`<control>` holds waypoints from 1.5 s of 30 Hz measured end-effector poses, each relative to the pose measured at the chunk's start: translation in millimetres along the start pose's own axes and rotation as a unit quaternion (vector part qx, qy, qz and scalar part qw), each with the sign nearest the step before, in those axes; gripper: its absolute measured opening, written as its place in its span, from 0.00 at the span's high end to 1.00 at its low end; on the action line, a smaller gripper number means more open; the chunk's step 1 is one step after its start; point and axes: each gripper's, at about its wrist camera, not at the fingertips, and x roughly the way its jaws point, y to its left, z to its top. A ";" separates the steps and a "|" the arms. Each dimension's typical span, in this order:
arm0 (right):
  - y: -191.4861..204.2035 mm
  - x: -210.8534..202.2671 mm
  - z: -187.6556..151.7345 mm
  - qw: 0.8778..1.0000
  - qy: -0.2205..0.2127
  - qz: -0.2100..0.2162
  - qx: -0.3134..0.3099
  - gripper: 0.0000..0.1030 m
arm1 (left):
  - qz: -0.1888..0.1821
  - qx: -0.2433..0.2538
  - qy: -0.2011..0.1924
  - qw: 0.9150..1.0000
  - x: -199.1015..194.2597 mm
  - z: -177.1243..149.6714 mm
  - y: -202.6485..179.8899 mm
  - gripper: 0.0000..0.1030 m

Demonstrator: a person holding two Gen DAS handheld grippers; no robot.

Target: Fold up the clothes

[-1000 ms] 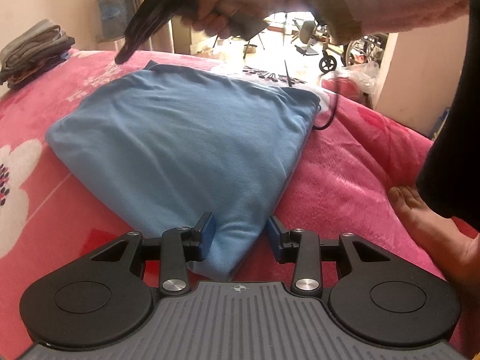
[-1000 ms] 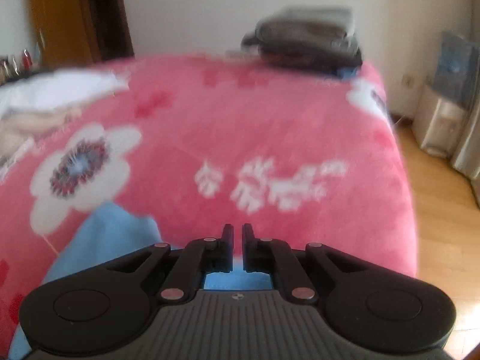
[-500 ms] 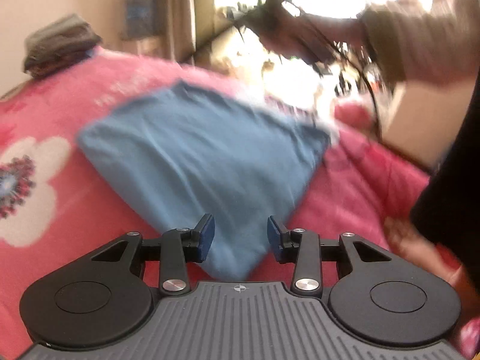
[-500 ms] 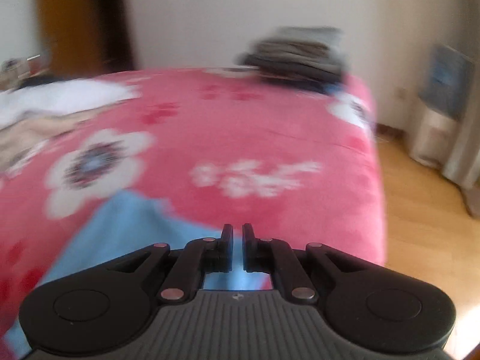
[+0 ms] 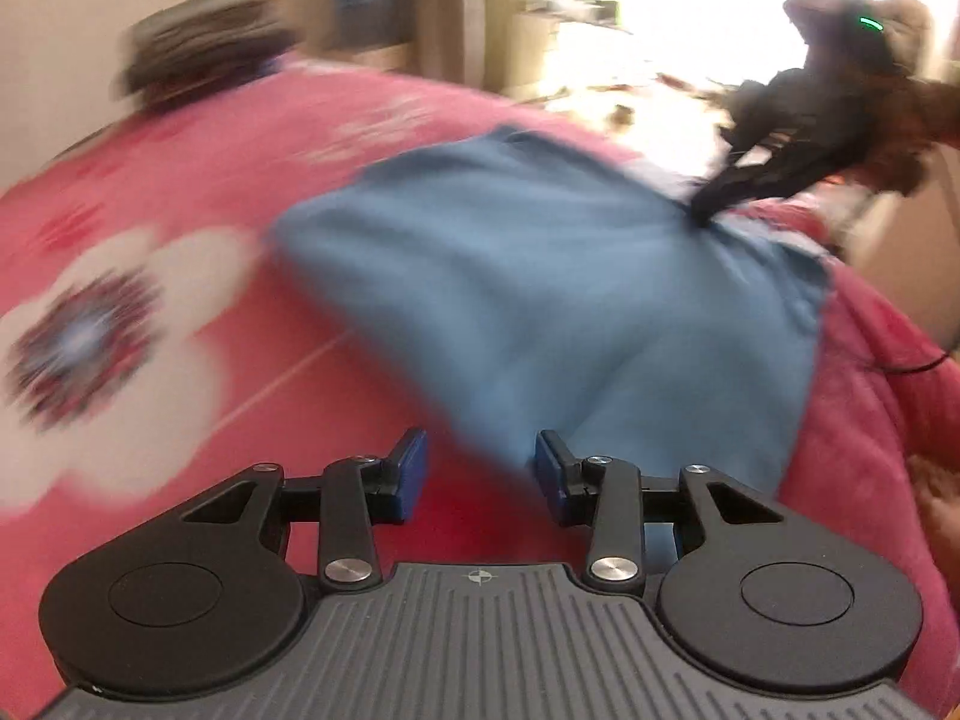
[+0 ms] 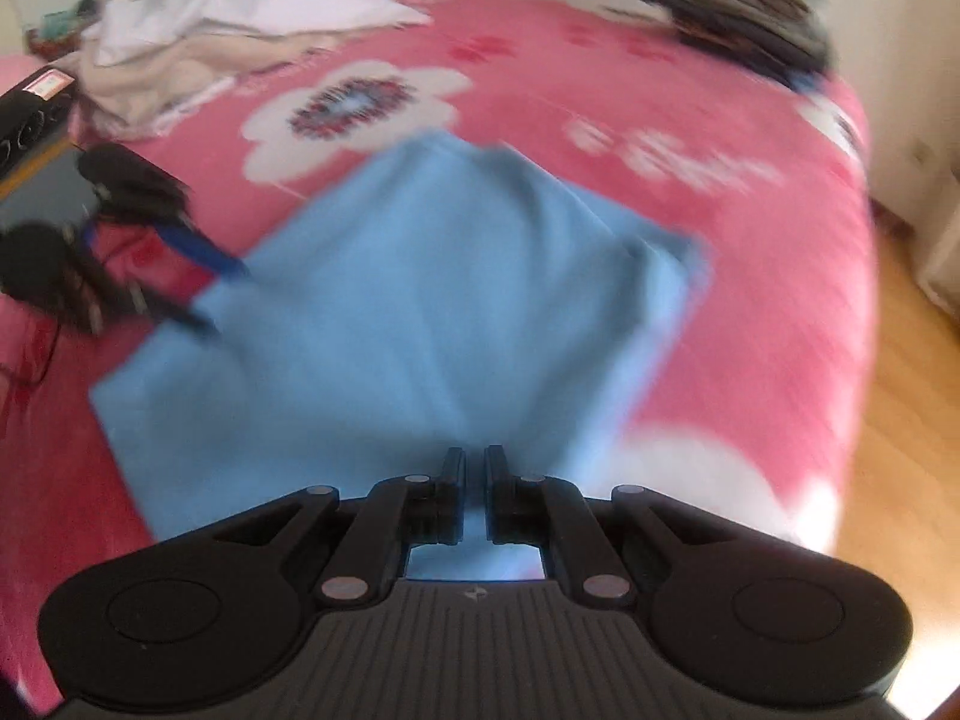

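Observation:
A folded light blue garment (image 5: 540,300) lies flat on a pink flowered blanket (image 5: 150,192). My left gripper (image 5: 477,468) is open at the garment's near corner. Pink blanket shows between its blue pads, and the cloth edge runs by the right pad. My right gripper (image 5: 705,207), held by a hand in a fuzzy sleeve, has its tip down at the garment's far corner. In the right wrist view the right gripper (image 6: 475,468) is shut over the blue garment (image 6: 450,312). The left gripper (image 6: 222,297) appears there at the cloth's left corner, pads apart.
A stack of folded dark clothes (image 6: 744,18) sits at the bed's far corner. A loose pile of white and beige clothes (image 6: 240,30) lies at the other far side. Wooden floor (image 6: 900,408) lies beyond the bed's right edge. A thin black cable (image 5: 900,367) trails over the blanket.
The right gripper has come down from above the bed to the garment's far corner. The left gripper slid sideways, so the cloth's corner now sits by its right pad. Both jaws kept their width.

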 end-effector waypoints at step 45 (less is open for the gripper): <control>6.8 25.0 46.9 0.994 -0.112 0.008 0.011 0.94 | -0.034 0.007 -0.041 0.999 40.7 76.9 5.8 0.55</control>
